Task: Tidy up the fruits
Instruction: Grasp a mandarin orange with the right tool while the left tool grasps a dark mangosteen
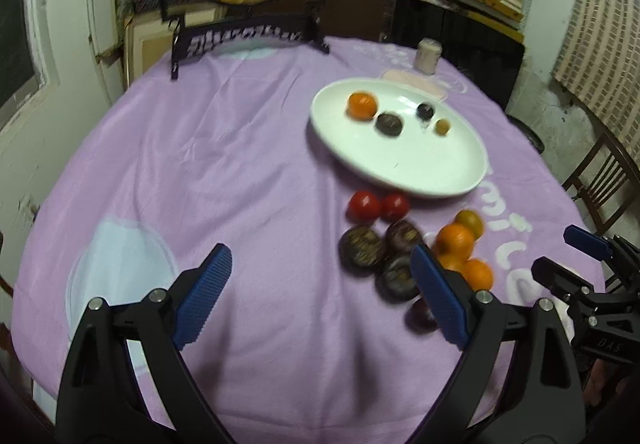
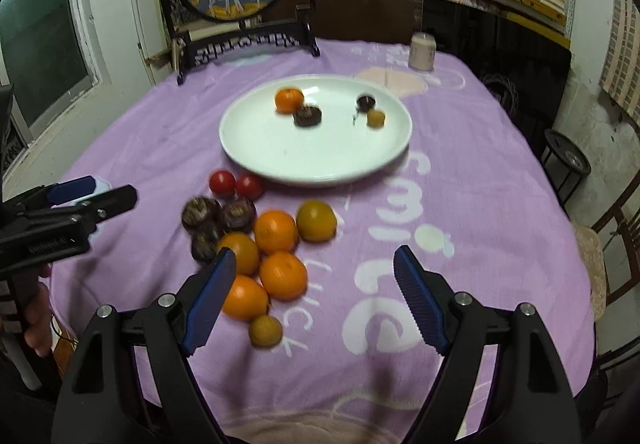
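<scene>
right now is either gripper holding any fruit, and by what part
Nothing is held. The left gripper and right gripper both stand open over the cloth, with no fruit between their pads.

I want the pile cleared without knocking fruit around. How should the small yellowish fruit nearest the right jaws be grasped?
Grip the small yellowish fruit across its round middle, coming from above. An orange touches its far side, so place the jaws left and right, where cloth lies bare.

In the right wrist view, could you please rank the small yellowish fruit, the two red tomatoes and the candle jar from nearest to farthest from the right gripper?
From the right gripper:
1. Small yellowish fruit, just left of the gap between its fingers.
2. Red tomatoes, beside the plate's near edge.
3. Candle jar, at the table's far edge.
</scene>
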A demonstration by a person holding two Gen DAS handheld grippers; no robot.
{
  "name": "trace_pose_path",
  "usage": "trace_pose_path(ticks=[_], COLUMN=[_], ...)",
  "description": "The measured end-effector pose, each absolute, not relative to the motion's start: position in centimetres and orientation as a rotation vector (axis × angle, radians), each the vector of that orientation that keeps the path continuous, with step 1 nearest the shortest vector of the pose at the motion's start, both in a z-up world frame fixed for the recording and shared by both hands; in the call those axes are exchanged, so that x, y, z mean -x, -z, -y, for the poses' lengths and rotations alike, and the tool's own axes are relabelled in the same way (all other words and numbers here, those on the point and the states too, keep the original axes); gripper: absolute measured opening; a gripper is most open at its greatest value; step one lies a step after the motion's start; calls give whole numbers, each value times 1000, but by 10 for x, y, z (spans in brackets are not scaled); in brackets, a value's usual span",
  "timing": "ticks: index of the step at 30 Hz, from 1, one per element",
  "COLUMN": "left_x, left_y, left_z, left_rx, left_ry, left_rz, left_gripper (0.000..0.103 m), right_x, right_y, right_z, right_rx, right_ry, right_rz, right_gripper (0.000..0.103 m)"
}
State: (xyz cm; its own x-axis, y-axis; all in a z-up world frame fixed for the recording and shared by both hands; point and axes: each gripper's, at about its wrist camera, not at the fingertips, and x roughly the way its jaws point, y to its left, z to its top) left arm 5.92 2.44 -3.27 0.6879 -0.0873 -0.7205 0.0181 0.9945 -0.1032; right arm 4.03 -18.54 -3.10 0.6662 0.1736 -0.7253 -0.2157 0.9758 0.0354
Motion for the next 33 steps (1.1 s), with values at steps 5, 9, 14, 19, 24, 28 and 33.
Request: trace_pose_path(ticks=[5, 9, 14, 19, 24, 28, 33], left_x=[-58, -56, -52, -51, -51, -64, -86], left_y=[56, 69, 71, 72, 74, 76, 94], left_z=[-34, -41, -43, -34, -31, -36, -21], left_rx=[99, 106, 109, 103, 83, 59, -7], left_ry=[48, 38, 39, 79, 71, 19, 57], left_rz=[-876, -908, -914, -920, -925, -909, -953], left_gripper=[93, 93, 93, 93, 93, 93, 93], right_x=[-49, -54, -62, -80, -76, -62, -54], right_y=[51, 62, 75, 85, 82, 71, 69], right_z=[190, 182, 174, 172, 164, 181, 203], right_rx=[20, 13, 39, -26, 13, 24, -23], right_ry=[-225, -272, -304, -369, -374, -285, -274], right_rz=[-868, -889, -929, -984, -974, -926, -932], right_gripper=[81, 80, 51, 51, 37, 37, 37])
